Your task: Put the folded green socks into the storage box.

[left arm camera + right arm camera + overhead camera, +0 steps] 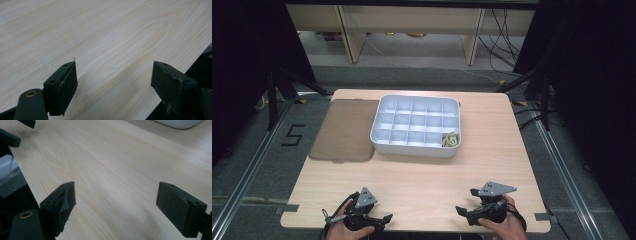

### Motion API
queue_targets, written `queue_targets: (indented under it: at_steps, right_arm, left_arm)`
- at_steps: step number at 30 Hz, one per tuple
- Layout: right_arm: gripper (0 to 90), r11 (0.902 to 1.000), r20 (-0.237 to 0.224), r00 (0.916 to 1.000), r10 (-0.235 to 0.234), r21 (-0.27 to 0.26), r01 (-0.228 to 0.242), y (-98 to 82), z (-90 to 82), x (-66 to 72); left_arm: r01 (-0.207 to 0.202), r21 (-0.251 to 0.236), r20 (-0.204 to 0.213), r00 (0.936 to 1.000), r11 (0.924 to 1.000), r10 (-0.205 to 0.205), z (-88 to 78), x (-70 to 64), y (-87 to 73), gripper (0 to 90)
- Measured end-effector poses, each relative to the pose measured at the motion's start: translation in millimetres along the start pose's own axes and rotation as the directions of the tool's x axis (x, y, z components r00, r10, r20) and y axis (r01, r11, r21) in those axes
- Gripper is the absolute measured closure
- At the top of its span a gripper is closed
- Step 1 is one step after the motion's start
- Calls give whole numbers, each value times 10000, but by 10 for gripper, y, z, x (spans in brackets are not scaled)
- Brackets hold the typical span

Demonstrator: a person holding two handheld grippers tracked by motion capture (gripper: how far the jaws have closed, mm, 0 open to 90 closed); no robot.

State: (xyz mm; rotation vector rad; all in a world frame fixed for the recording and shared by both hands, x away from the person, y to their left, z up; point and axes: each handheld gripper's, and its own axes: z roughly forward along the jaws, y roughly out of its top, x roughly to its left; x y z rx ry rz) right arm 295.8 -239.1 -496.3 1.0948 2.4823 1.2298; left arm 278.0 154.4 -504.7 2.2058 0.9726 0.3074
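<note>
A white tray (414, 149) divided into many small compartments sits at the middle back of the wooden table (422, 175). Its front right compartment holds a small beige coiled item (450, 140). My left gripper (374, 210) rests open at the front left edge, held by a hand. The left gripper view has its jaws wide apart over bare wood, the gripper (113, 75) holding nothing. My right gripper (466, 201) is open at the front right. Seen in its own view, the right gripper (116, 195) is also empty above the wood.
A flat brown lid-like panel (344, 130) lies left of the tray. The tray's rounded corner (177, 123) peeks in at the top of the right gripper view, and the left gripper's jaw (10, 139) shows at its upper left. Desk legs and cables stand beyond the table.
</note>
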Motion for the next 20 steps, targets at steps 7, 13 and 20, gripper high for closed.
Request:
queue_targets:
  at_steps: [7,13,20]
  right_arm:
    - [166,10000,-22,10000,21,98,-21,-56,-13,65]
    - [165,9997,18,9997,-246,55,245,-90,-15,83]
    - [165,9994,-7,9994,-357,37,357,-92,-10,73]
  left_arm:
    - [-230,-5,-17,9997,9997,230,3,18,3,204]
    - [373,-11,68,9993,9993,-373,14,-30,-6,204]
    - [155,-30,131,9998,9999,-155,9,-21,-1,204]
